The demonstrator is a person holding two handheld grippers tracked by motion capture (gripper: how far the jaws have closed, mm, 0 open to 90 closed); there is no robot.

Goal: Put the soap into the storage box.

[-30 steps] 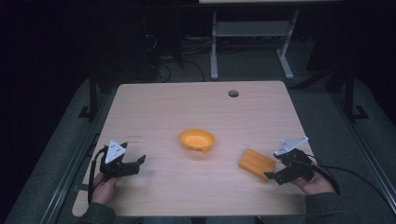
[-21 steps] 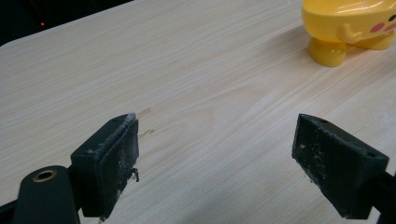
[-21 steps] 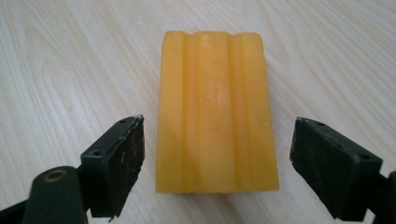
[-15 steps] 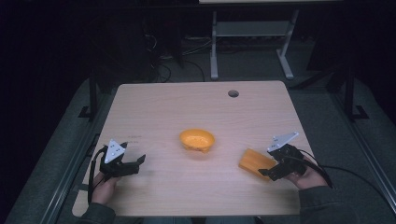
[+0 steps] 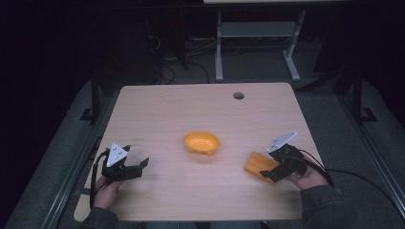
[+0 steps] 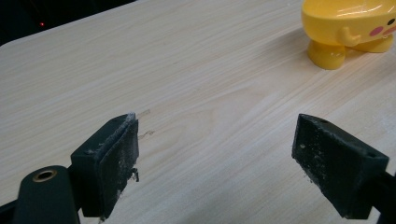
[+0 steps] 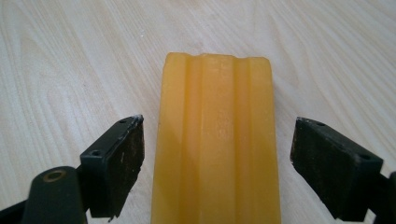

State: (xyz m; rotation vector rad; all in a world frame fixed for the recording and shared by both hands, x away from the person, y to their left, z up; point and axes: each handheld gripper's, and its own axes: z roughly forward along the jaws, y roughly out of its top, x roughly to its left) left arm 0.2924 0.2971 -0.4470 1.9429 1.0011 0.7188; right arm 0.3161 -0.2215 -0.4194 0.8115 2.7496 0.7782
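Between right claw jaws, orange block, claw nearer

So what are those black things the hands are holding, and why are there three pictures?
Those are tongs, squeezy tools a person holds, one in each hand. The big picture looks down from above onto the pale wooden table. The other two come from little cameras riding on each tool, looking between its two black jaws. The left tongs are wide open over bare wood, with the small yellow plastic bowl on stubby feet farther off; that bowl sits mid-table. The right tongs are open too, one jaw on each side of the ridged orange rectangular block, not squeezing it yet. Nothing is held.
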